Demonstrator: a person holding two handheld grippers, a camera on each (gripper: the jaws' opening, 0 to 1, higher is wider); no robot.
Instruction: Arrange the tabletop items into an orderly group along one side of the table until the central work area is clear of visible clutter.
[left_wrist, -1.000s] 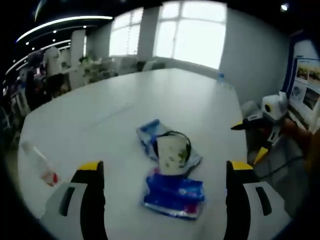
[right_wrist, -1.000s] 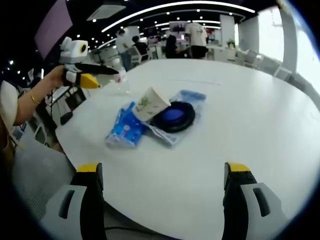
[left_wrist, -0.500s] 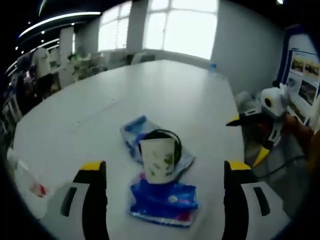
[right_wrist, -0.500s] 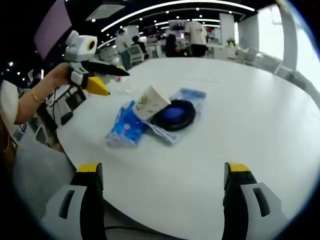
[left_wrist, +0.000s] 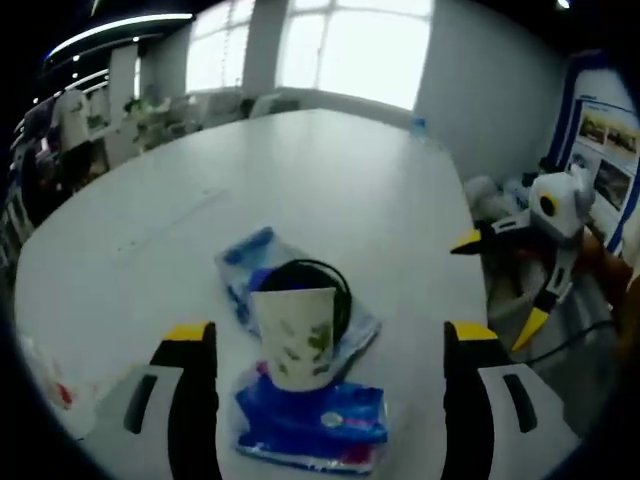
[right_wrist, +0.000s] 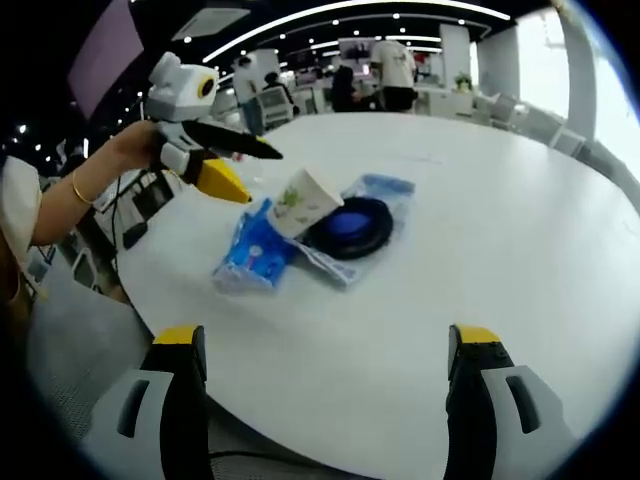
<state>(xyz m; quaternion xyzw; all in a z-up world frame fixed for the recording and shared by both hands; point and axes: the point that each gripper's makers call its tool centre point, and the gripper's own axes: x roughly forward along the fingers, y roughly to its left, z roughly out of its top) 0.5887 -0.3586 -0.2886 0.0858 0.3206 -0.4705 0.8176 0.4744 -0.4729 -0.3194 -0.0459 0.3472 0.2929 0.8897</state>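
On the white table (right_wrist: 520, 250), a leaf-printed paper cup (left_wrist: 293, 335) between both gaping tongs.

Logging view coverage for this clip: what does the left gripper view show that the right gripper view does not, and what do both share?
Left gripper view: a bright window wall, a poster board at the right, and the right gripper open beside the table edge.

Right gripper view: the left gripper open near the cup, and people standing in the office behind.

Both: the white round table, the white floral paper cup tipped on the dark blue round bowl, and the blue plastic packets.
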